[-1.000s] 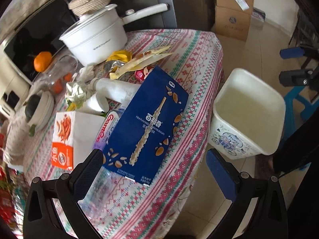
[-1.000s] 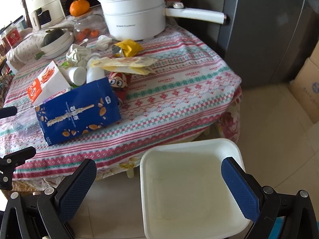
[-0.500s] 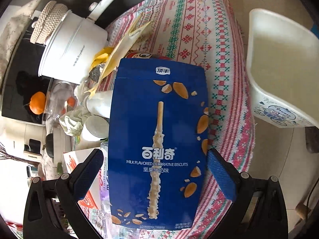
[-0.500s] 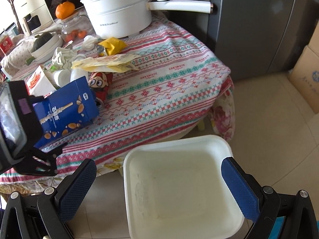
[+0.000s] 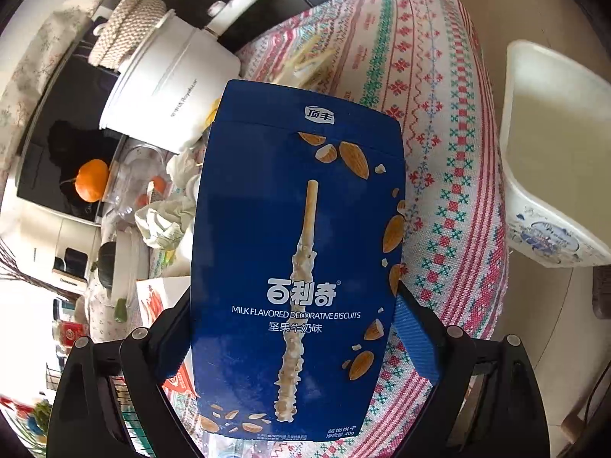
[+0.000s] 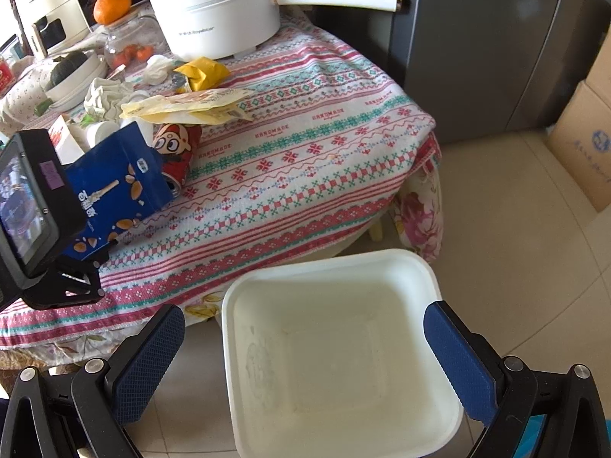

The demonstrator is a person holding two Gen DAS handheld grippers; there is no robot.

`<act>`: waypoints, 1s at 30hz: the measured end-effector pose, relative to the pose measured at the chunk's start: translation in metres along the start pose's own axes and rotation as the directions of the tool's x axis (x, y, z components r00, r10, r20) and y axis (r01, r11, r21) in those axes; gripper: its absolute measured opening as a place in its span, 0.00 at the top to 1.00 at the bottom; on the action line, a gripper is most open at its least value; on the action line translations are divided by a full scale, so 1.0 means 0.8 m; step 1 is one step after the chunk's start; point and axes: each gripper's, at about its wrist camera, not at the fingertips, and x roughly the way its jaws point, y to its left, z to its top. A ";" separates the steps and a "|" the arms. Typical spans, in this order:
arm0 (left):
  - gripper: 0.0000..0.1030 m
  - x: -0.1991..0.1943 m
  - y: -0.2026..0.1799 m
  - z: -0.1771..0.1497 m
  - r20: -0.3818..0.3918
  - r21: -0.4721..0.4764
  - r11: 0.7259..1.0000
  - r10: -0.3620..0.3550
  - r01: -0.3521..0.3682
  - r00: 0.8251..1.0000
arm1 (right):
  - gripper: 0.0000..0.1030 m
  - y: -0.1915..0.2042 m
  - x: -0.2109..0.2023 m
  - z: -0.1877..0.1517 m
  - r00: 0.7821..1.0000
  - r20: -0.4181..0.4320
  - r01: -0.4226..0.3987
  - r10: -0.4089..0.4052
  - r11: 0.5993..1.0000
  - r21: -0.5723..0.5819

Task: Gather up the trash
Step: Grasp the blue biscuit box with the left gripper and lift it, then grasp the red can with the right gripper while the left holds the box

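My left gripper [image 5: 294, 339] is shut on a blue biscuit box [image 5: 298, 252], its fingers pressing both long sides near the box's lower end. The box also shows in the right wrist view [image 6: 118, 191], held at the table's left front. A white square trash bin [image 6: 336, 347] stands on the floor beside the table; it shows in the left wrist view [image 5: 553, 160] too. My right gripper [image 6: 305, 358] is open and empty above the bin. More trash lies on the table: a red cartoon can [image 6: 177, 152], a yellow wrapper [image 6: 202, 72], flat yellow packets [image 6: 187, 108] and crumpled tissue [image 6: 105, 97].
A white pot with a long handle [image 6: 217, 7] stands at the table's back. A glass jar with an orange [image 6: 112, 5] on top, a bowl [image 6: 72, 76] and a white-orange carton [image 5: 152, 301] crowd the left. A cardboard box [image 6: 584, 149] sits on the floor right.
My left gripper has closed in on the blue box and gripped its sides; the box's far end now tilts up off the table. The right gripper moved slightly over the bin.
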 end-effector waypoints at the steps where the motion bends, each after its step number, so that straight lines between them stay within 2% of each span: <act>1: 0.09 -0.006 0.009 -0.003 0.013 -0.039 0.999 -0.010 0.011 1.000 | 0.00 0.001 0.001 0.002 1.000 -0.002 -0.001 0.001 1.000 -0.001; 4: 0.09 -0.027 0.042 -0.014 0.055 -0.172 0.983 -0.053 0.062 0.997 | 0.00 0.009 0.004 0.007 1.000 -0.003 -0.005 0.005 1.000 -0.005; 8: 0.09 -0.057 0.090 -0.038 0.103 -0.351 0.926 -0.108 0.138 0.989 | 0.00 0.023 0.009 0.015 1.000 -0.006 -0.021 0.021 1.000 -0.014; 13: 0.09 -0.090 0.127 -0.085 0.155 -0.553 0.799 -0.179 0.235 0.972 | 0.00 0.043 0.024 0.029 0.998 -0.040 -0.048 0.048 0.999 -0.018; 16: 0.09 -0.096 0.140 -0.120 0.186 -0.635 0.724 -0.197 0.270 0.963 | 0.00 0.056 0.035 0.040 0.994 -0.074 -0.076 0.075 0.997 -0.019; 18: 0.09 -0.093 0.149 -0.136 0.193 -0.668 0.688 -0.210 0.285 0.958 | 0.00 0.068 0.043 0.052 0.992 -0.087 -0.098 0.095 0.995 -0.026; 20: 0.09 -0.093 0.150 -0.146 0.193 -0.687 0.668 -0.211 0.286 0.958 | 0.00 0.083 0.053 0.064 0.989 -0.101 -0.116 0.110 0.992 -0.048; 23: 0.09 -0.086 0.156 -0.158 0.181 -0.710 0.647 -0.213 0.277 0.960 | 0.00 0.102 0.088 0.084 0.978 -0.180 -0.116 0.101 0.990 -0.074; 25: 0.09 -0.085 0.159 -0.170 0.176 -0.724 0.633 -0.215 0.274 0.961 | 0.02 0.109 0.112 0.093 0.967 -0.235 -0.113 0.098 0.992 -0.052; 27: 0.09 -0.083 0.164 -0.176 0.179 -0.736 0.618 -0.216 0.276 0.960 | 0.10 0.114 0.131 0.100 0.961 -0.246 -0.134 0.124 0.991 -0.023; 30: 0.09 -0.084 0.167 -0.180 0.181 -0.748 0.602 -0.220 0.279 0.959 | 0.13 0.120 0.150 0.109 0.953 -0.234 -0.188 0.190 0.982 0.033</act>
